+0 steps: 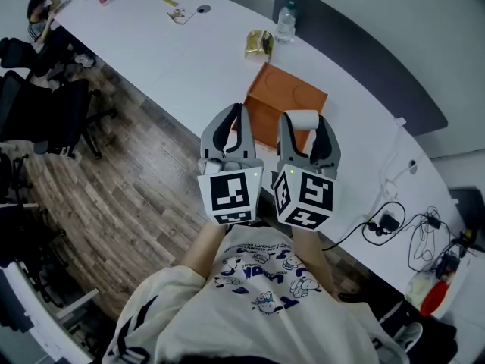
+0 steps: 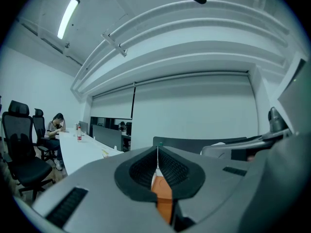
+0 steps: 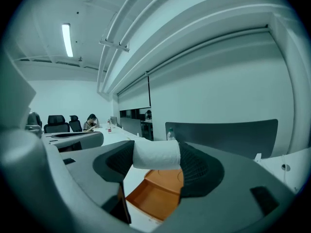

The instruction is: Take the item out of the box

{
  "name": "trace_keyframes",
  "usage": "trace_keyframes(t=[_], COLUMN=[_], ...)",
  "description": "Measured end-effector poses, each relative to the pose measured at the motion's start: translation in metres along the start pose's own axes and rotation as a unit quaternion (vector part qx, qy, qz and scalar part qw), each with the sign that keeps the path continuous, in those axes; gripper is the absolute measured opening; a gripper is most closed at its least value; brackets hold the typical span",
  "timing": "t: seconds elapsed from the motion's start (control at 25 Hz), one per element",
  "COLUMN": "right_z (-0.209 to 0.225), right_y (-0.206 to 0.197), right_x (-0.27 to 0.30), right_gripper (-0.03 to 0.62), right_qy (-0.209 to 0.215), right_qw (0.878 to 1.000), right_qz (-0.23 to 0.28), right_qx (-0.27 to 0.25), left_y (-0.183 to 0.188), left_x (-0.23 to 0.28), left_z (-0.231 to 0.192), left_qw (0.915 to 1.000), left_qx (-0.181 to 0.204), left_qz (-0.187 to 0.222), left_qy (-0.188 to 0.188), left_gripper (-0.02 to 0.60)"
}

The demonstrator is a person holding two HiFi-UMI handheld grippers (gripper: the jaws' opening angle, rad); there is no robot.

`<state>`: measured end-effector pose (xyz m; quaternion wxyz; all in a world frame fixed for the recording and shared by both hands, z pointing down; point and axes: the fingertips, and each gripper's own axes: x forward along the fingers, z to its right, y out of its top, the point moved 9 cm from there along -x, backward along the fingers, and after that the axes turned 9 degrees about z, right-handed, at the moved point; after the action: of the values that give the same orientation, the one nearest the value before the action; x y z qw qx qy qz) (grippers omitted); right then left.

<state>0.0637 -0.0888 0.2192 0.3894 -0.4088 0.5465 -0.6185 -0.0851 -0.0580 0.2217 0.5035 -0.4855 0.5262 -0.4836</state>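
Item: white roll (image 3: 156, 154), apparently wound paper; spans crosswise between the right jaws, above the open box and clear of its interior.
Right gripper (image 1: 305, 121): clenched on the white roll, one roll end against each ribbed pad.
Left gripper (image 1: 238, 116): jaws pressed together, nothing between them; at 9 o'clock of the right gripper, just beside it.
Box (image 1: 284, 93): orange, lid open, on the white table (image 1: 167, 51) at 12 o'clock of both grippers; bare orange floor visible beneath the roll.
Weight: judged light.
Stiffness: judged soft and crushable; likely to buckle endwise under a hard squeeze.
Slip: judged low against ribbed pads; matte paper surface.
Fragility: none expected beyond denting or unwinding of the outer layer.
Hold point: present end-to-end grip adequate; grip across the curved middle judged firmer.
Task stage: removal judged essentially complete; set-down not yet done.
Surroundings: bottle (image 1: 286, 21) at 12 o'clock beyond the box; gold packet (image 1: 258, 44) at 11 o'clock of it.
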Motion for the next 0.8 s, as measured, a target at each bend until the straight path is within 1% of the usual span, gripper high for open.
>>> trace_keyframes(t=[0.2,0.8], right_z=[-0.001,-0.002], right_y=[0.007,0.012], right_x=[-0.006,-0.016], right_gripper=[0.287,0.287], right_qy=[0.001,-0.004], right_qw=[1.0,0.999], right_qz=[0.022,0.04], right_qx=[-0.006,-0.022], left_y=[0.006,0.012], left_x=[-0.007,-0.019], left_z=[0.003,0.003], left_qw=[1.0,0.9999], left_qx=[0.003,-0.003], left_qz=[0.007,0.015], left_qy=[-0.003,-0.006], left_gripper=[0.02,0.019])
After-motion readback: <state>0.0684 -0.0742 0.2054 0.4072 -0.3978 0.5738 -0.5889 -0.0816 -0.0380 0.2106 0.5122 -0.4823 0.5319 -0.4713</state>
